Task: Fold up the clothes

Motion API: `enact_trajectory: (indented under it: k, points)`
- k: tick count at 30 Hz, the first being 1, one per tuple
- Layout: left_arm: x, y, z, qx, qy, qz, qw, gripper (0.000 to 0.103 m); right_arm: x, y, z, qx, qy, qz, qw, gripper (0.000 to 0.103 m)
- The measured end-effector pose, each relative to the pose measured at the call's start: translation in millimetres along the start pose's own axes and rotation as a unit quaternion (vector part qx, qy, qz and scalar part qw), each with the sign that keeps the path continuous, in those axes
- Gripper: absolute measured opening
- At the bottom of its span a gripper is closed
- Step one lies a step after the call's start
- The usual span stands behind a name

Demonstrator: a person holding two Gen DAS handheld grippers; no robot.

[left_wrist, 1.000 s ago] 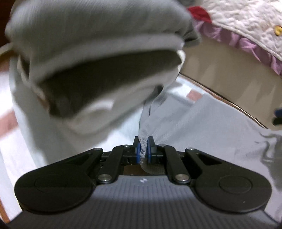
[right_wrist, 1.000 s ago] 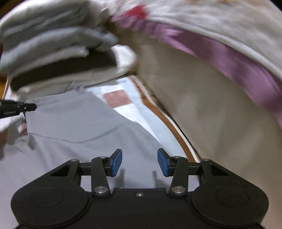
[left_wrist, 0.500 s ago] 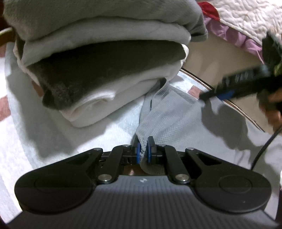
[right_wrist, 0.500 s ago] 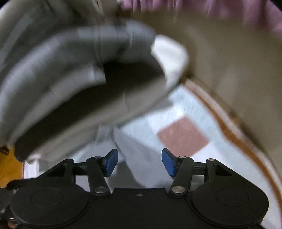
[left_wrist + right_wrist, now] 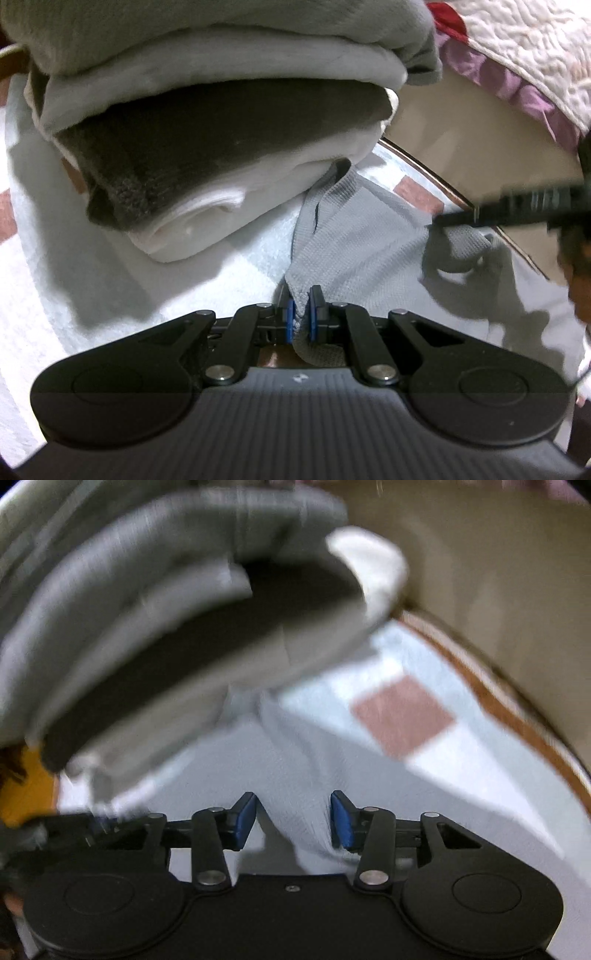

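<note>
While the left hand-held gripper (image 5: 300,314) pinches an edge of the grey shirt (image 5: 369,243) between its blue pads, jaws drawn narrow on the cloth, the rest of that shirt runs away from it toward one and two o'clock across the pale cloth (image 5: 74,280) that covers the surface. Its long axis in the left wrist view goes from the pinched edge at six o'clock out to the far edge at two o'clock, where the right hand-held gripper (image 5: 436,220) reaches in from three o'clock with its tip at the fabric. A raised fold of the shirt stands toward twelve o'clock, just beside the stack of folded clothes (image 5: 207,122), which fills ten to twelve o'clock.

In the right wrist view the right hand-held gripper (image 5: 293,819) stands wide, with a ridge of shirt (image 5: 295,775) rising between its pads but not clamped. The stack (image 5: 177,627) lies at ten to twelve o'clock there, blurred; a pink square (image 5: 402,716) of the cover lies at one o'clock.

My judgement: the left side is secured and the right side is the nearer one to the free edge, so the coming move turns on the right jaws closing over that ridge. Whether the shirt is being spread or folded over, the pictures leave open.
</note>
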State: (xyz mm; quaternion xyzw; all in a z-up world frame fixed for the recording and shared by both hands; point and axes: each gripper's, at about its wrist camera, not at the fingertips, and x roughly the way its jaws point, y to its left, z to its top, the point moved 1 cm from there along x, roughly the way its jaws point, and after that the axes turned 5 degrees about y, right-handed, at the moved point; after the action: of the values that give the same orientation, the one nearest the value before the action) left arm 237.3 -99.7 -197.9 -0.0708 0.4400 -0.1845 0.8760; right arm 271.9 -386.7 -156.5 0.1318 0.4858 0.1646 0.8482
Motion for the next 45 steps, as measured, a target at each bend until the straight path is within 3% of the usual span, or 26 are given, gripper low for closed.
enact_trajectory:
  k: [4,6,7,8,9,11,15,18,21,23,25,26,27,29,31,34,36,40,43,45]
  points:
    - [2,-5,-2,0.018,0.002,0.013,0.9998,0.008,27,-11,14,0.044,0.076,0.025,0.996,0.060]
    - [1,-10,-2,0.032,0.002,0.024,0.9992,0.008,33,-16,8,0.102,0.080,0.034,0.991,0.063]
    - [1,-12,-2,0.040,0.002,0.028,0.9988,0.008,32,-17,3,0.131,0.070,0.041,0.988,0.059]
    - [-1,-14,-2,0.049,-0.002,0.031,0.9983,0.008,31,-13,0,0.123,0.067,0.031,0.990,0.034]
    - [-3,-17,-2,0.059,-0.009,0.034,0.9976,0.008,29,-7,-2,0.099,0.066,0.013,0.993,0.006]
    - [-12,-24,-1,0.083,-0.047,0.042,0.9945,0.008,23,8,-6,0.038,0.048,-0.024,0.998,0.005]
    - [-27,-30,4,0.091,-0.109,0.030,0.9894,0.008,-4,38,8,-0.073,-0.054,-0.064,0.994,0.005]
    - [-15,-30,5,0.083,-0.101,0.038,0.9906,0.009,-5,47,29,-0.141,-0.093,-0.087,0.982,0.005]
    - [10,-23,3,0.063,-0.050,0.062,0.9949,0.010,19,43,45,-0.175,-0.096,-0.093,0.976,0.004]
    - [15,-14,0,0.039,-0.044,0.058,0.9966,0.014,38,33,49,-0.161,-0.068,-0.112,0.978,0.005]
    - [13,-8,4,0.037,-0.037,0.049,0.9974,0.015,31,15,46,-0.122,-0.079,-0.122,0.982,0.008]
    - [12,-3,6,0.028,-0.036,0.048,0.9978,0.016,21,5,44,-0.097,-0.093,-0.126,0.983,0.022]
    - [10,2,8,0.016,-0.037,0.047,0.9981,0.016,7,-9,39,-0.069,-0.103,-0.130,0.984,0.045]
    - [13,9,10,-0.015,-0.029,0.031,0.9990,0.016,-22,-36,26,-0.016,-0.114,-0.132,0.985,0.056]
    - [14,10,11,-0.018,-0.027,0.027,0.9991,0.016,-50,-59,9,0.009,-0.105,-0.118,0.987,0.056]
    - [16,5,17,-0.003,-0.025,0.033,0.9991,0.015,-74,-71,-22,-0.026,-0.068,-0.130,0.989,0.055]
    - [20,2,19,-0.010,-0.029,0.036,0.9989,0.013,-83,-75,-40,-0.039,-0.049,-0.156,0.986,0.055]
    - [1,4,14,-0.021,-0.036,0.068,0.9968,0.010,-99,-82,-72,-0.010,-0.043,-0.231,0.972,0.055]
    - [-33,14,13,-0.063,-0.026,0.022,0.9974,0.015,-123,-85,-103,0.039,-0.088,-0.278,0.956,0.056]
    - [-54,18,6,-0.069,-0.020,-0.027,0.9970,0.026,-140,-88,-123,0.072,-0.119,-0.305,0.942,0.058]
